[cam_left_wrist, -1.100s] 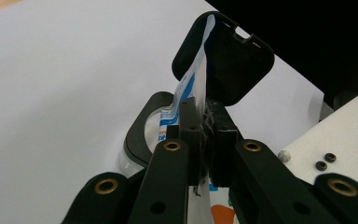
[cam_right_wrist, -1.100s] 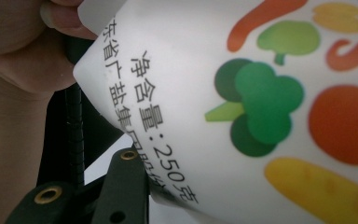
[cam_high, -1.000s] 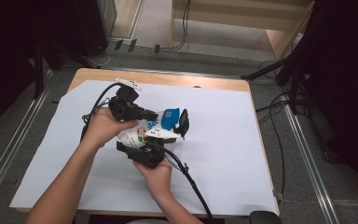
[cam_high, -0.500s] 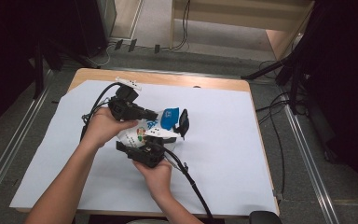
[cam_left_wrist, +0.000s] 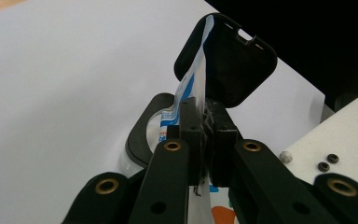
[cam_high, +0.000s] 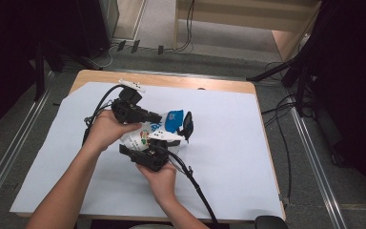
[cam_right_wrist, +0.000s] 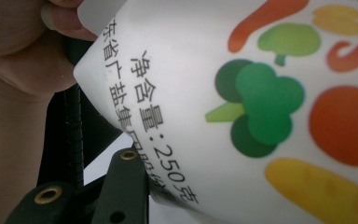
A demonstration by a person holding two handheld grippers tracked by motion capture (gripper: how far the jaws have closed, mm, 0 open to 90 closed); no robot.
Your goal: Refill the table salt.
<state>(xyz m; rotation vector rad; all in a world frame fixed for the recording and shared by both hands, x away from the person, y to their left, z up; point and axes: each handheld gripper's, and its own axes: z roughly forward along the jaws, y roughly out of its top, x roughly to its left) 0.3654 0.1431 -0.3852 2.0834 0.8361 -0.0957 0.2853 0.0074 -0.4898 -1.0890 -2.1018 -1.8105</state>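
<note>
A wooden table [cam_high: 205, 84] under a white sheet [cam_high: 228, 157] stands on grey floor [cam_high: 314, 191]. At 12 o'clock is a pale cabinet [cam_high: 248, 19]; cables [cam_high: 286, 138] run at 3 o'clock.

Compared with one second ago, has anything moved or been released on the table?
Nothing visibly changed. The left gripper stays shut on the top edge of the white bag, the right gripper keeps holding the bag's body, and the black lid remains beside them.
</note>
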